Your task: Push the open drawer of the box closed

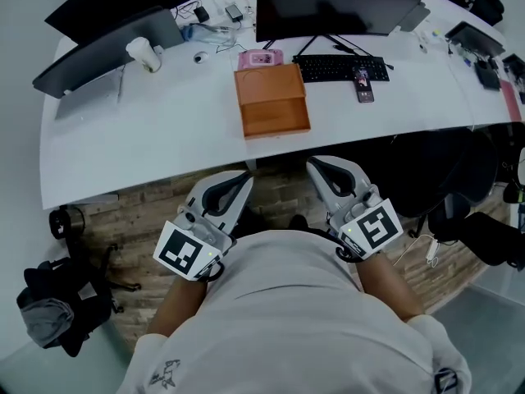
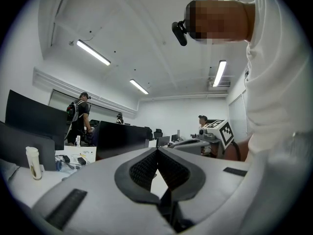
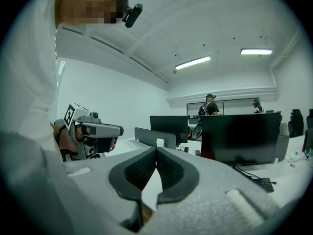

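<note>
An orange-brown wooden box (image 1: pixel 271 99) sits on the white desk (image 1: pixel 164 130), its drawer pulled out toward the desk's near edge. Both grippers hang below the desk edge, close to the person's chest and well short of the box. My left gripper (image 1: pixel 244 176) has its jaws tips together, with nothing between them. My right gripper (image 1: pixel 314 164) is likewise shut and empty. In the left gripper view the left gripper's fingertips (image 2: pixel 157 150) meet; in the right gripper view the right gripper's fingertips (image 3: pixel 156 148) meet too. The box is hidden in both gripper views.
Behind the box lie a pink device (image 1: pixel 260 57), a black keyboard (image 1: pixel 340 67) and a phone (image 1: pixel 363 84). Monitors (image 1: pixel 336 5) stand at the back, a white cup (image 1: pixel 145 54) at the left. A black chair (image 1: pixel 447 179) stands right; several people are across the room.
</note>
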Demonstrator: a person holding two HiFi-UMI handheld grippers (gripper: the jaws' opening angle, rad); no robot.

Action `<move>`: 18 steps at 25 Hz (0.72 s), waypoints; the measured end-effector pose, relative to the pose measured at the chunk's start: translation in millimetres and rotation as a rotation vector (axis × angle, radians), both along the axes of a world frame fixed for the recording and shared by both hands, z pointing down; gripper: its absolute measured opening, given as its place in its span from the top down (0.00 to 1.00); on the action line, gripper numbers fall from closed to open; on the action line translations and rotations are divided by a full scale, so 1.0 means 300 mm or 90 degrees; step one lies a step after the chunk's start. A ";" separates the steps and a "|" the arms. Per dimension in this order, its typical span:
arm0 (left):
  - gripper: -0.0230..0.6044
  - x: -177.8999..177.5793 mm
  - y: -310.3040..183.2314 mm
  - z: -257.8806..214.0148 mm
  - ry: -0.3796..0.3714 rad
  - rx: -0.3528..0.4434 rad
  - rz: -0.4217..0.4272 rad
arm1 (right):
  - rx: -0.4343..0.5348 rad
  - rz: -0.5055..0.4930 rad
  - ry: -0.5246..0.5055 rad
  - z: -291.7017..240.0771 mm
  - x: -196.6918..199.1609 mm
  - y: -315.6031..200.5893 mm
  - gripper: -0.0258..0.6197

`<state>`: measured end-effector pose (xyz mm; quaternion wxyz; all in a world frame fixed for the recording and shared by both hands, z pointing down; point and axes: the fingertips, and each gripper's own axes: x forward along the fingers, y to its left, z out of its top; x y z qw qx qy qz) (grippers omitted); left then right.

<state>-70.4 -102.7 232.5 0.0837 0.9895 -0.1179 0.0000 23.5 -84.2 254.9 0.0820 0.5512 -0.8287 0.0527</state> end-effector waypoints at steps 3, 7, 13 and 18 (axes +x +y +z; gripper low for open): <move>0.97 -0.065 -0.046 -0.009 0.003 0.007 0.017 | 0.005 0.020 -0.001 -0.010 -0.053 -0.037 0.96; 0.97 -0.152 -0.090 0.001 0.003 0.011 0.031 | 0.005 0.052 -0.005 0.003 -0.107 -0.065 0.96; 0.97 -0.204 -0.144 0.032 0.012 -0.010 0.036 | -0.014 0.076 -0.010 0.041 -0.149 -0.088 0.96; 0.97 -0.199 -0.155 0.058 0.007 -0.014 0.041 | -0.023 0.080 -0.011 0.065 -0.138 -0.099 0.96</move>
